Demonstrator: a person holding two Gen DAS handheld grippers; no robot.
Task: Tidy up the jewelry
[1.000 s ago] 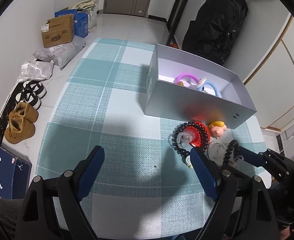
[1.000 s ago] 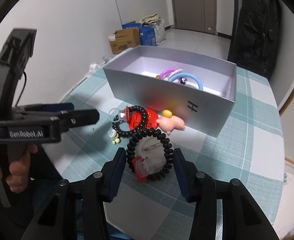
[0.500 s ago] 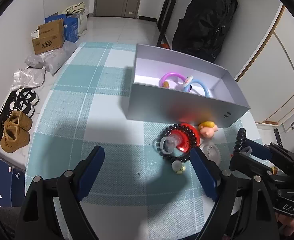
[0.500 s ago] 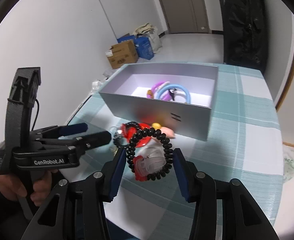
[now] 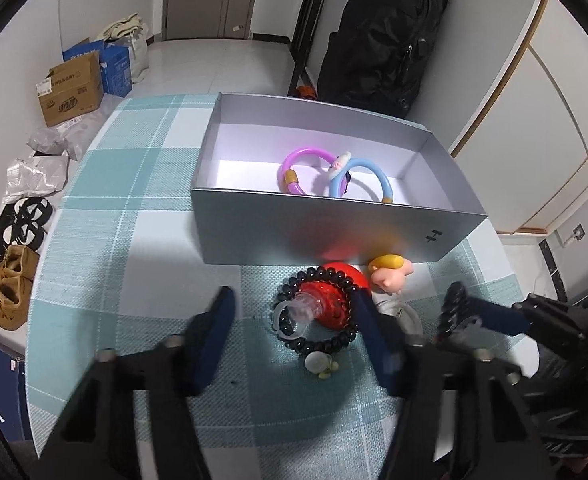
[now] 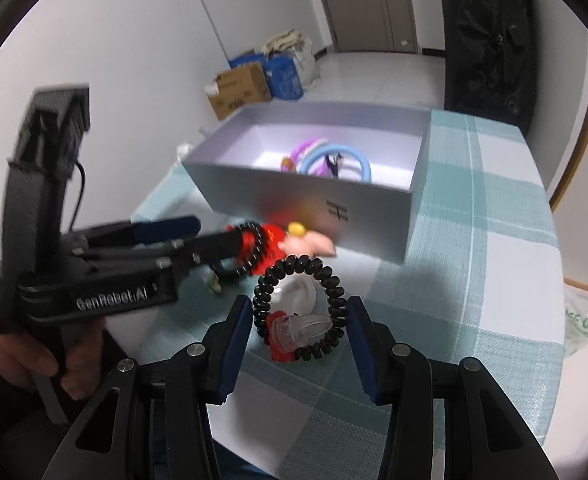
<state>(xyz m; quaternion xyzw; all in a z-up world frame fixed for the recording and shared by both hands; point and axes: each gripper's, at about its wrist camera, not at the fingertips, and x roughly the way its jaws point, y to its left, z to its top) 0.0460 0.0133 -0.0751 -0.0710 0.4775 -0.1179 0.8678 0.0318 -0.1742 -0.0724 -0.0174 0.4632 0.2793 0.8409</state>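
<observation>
Left jaws (image 5: 291, 300) had just been closing. A second ago the black bead bracelet (image 5: 322, 347) lay off their right tip; now it sat between them, ringing a red piece (image 5: 334, 296). The right tip looked to touch the beads; the left tip stood clear. So, narrowed but not clamped, and the bracelet was still flat on the counter (image 5: 133, 240).

Right jaws (image 6: 298, 304) were clamped on the black coil band (image 6: 334, 292), a red-and-clear clip hanging in its loop, held up off the counter on the near side of the box.

Grey box (image 5: 334, 232) sat toward the far edge, open. Purple ring (image 5: 294, 164) and blue ring (image 5: 374, 172) were already inside. My reading: two pieces in, one in hand, one about to be gripped.

Loose near the box's front wall:
- pink figure (image 5: 390, 276)
- clear round piece (image 5: 402, 312)
- small pale charm (image 5: 318, 364), just beside the bracelet

The box wall stood between the loose pieces and the inside. The two grippers were close together; crowding was likely.
</observation>
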